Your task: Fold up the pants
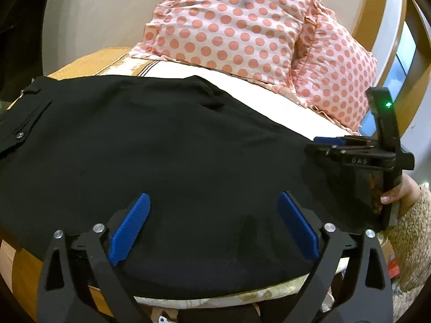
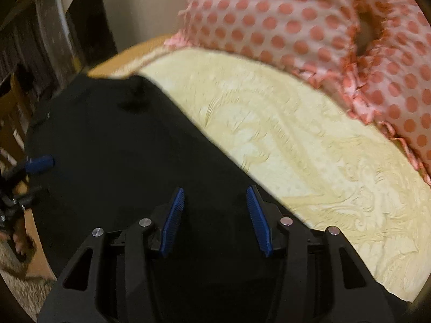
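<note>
Black pants (image 1: 150, 140) lie spread flat across the cream bedcover; they also fill the lower left of the right wrist view (image 2: 121, 148). A pocket with a button shows at the far left. My left gripper (image 1: 214, 202) is open, its blue pads wide apart just above the near edge of the pants. My right gripper (image 2: 215, 196) is open over the pants' right part, close to their edge. The right gripper also shows at the right in the left wrist view (image 1: 331, 145), side on, low over the fabric. The left gripper's blue tip shows at the left of the right wrist view (image 2: 40, 164).
A pink polka-dot pillow (image 1: 242, 27) lies at the back of the bed, also seen in the right wrist view (image 2: 323, 27). The cream patterned bedcover (image 2: 309, 161) lies bare to the right of the pants. The wooden bed frame (image 1: 24, 269) runs along the near edge.
</note>
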### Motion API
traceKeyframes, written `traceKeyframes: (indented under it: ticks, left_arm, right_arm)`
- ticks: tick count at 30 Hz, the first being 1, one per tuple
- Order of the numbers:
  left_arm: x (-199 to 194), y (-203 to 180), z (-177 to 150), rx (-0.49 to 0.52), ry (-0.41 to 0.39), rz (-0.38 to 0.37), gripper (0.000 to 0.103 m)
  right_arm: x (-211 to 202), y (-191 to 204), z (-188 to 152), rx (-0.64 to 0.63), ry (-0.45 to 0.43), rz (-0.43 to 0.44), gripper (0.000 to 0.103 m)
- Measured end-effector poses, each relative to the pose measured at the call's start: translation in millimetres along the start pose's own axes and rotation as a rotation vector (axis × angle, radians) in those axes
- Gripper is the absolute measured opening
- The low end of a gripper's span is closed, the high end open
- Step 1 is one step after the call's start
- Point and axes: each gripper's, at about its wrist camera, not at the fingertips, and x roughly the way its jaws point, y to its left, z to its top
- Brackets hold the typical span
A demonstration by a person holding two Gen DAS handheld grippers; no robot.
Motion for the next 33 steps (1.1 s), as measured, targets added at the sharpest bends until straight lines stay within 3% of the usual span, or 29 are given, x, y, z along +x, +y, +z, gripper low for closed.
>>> traceKeyframes:
  ticks: [2, 9, 10, 12, 14, 18, 23, 25, 28, 33]
  left_arm:
    - [2, -1, 1, 0.006, -0.007, -0.005, 0.101]
    - [6, -5, 0, 0.044, -0.025, 0.020, 0.101]
    - [6, -5, -1, 0.052, -0.029, 0.022, 0.101]
    - [6, -6, -3, 0.063, -0.037, 0.026, 0.101]
    - [6, -6, -3, 0.069, -0.044, 0.030, 0.101]
    - [6, -7, -4, 0.079, -0.052, 0.030, 0.101]
    - [6, -8, -5, 0.086, -0.059, 0.034, 0.101]
    - [6, -8, -5, 0.086, -0.057, 0.038, 0.101]
    - [7, -10, -4, 0.093, -0.053, 0.055, 0.101]
    - [8, -11, -3, 0.087, -0.044, 0.067, 0.101]
  right_arm:
    - [4, 0, -2, -0.017, -0.005, -0.072, 0.037]
    - [-7, -29, -7, 0.106, -0.046, -0.166, 0.039]
    - [-17, -34, -10, 0.126, -0.067, -0.176, 0.042]
    - [-44, -46, -27, 0.204, -0.133, -0.210, 0.073]
    - [-86, -73, -61, 0.338, -0.214, -0.280, 0.081]
    - [-165, -141, -155, 0.654, -0.292, -0.512, 0.081]
    - [-244, -214, -292, 1.048, -0.311, -0.779, 0.081]
    - [-258, -225, -330, 1.144, -0.319, -0.807, 0.080]
    - [-262, -229, -364, 1.210, -0.360, -0.746, 0.078]
    - [-248, -204, -361, 1.129, -0.377, -0.737, 0.076]
